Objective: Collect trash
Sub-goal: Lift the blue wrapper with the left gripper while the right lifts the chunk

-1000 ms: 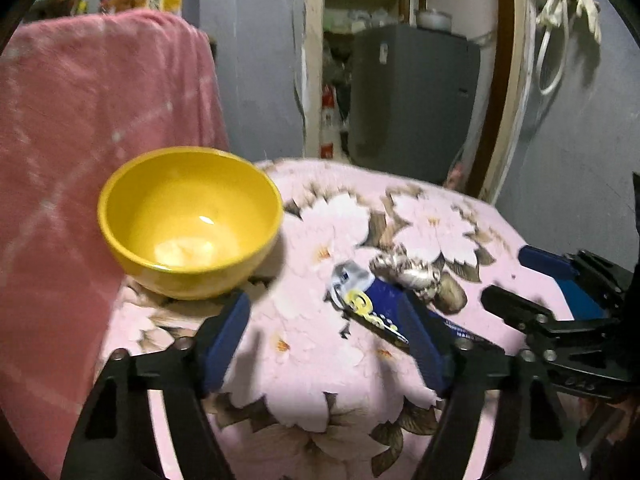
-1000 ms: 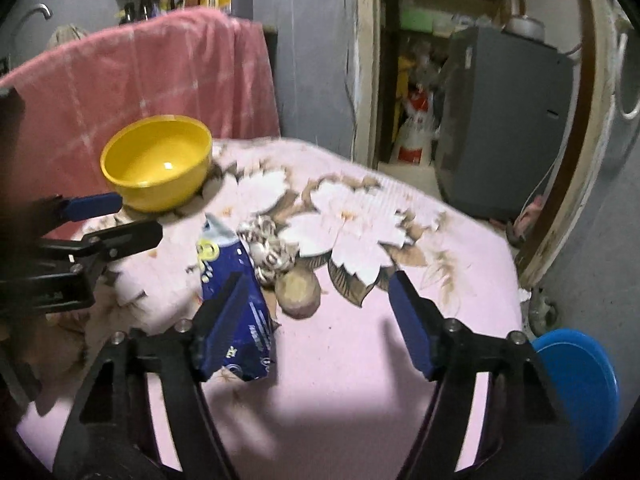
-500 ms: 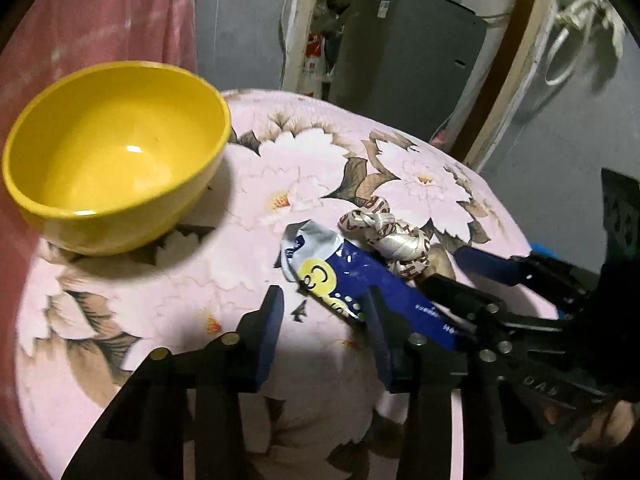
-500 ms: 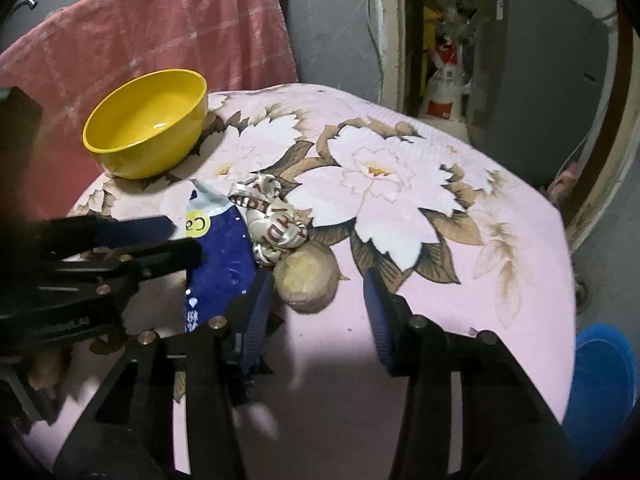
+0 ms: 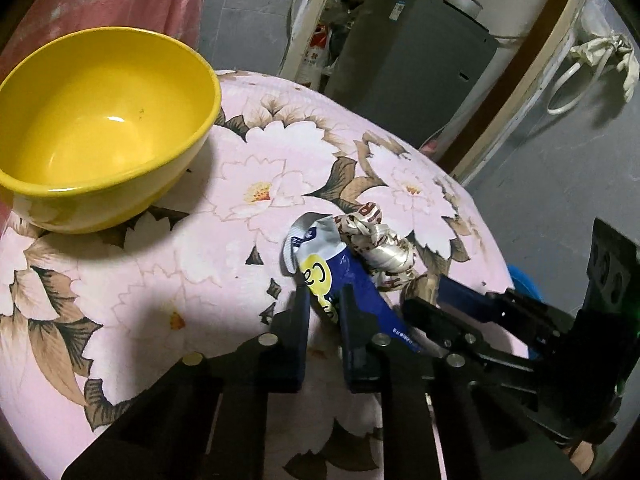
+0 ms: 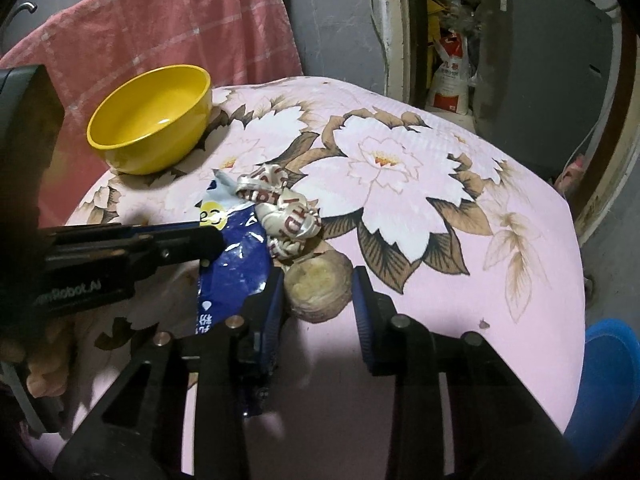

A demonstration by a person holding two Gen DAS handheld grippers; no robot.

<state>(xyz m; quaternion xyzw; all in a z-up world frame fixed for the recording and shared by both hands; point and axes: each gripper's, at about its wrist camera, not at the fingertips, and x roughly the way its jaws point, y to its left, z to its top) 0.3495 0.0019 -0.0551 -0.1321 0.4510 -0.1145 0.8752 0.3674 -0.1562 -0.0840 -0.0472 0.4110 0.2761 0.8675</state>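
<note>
A blue snack wrapper [image 5: 352, 280] lies on the floral cloth, also in the right wrist view [image 6: 236, 260]. My left gripper [image 5: 325, 300] is narrowed around the wrapper's near end, its jaws almost closed on it. A crumpled white wrapper [image 5: 380, 240] lies just behind, seen too in the right wrist view [image 6: 284, 208]. A brown lump [image 6: 318, 284] sits between the fingers of my right gripper [image 6: 318, 280], which stands part open around it with small gaps. A yellow bowl [image 5: 100, 120] stands empty at the left [image 6: 152, 120].
The pink floral tablecloth [image 6: 400, 200] covers a round table. A pink towel [image 6: 160, 28] hangs behind the bowl. A blue bucket [image 6: 608, 380] stands on the floor at the right. A grey cabinet [image 5: 408, 52] and doorway lie beyond.
Both grippers have moved forward and down to the trash and narrowed: the left around the blue wrapper, the right around the brown lump.
</note>
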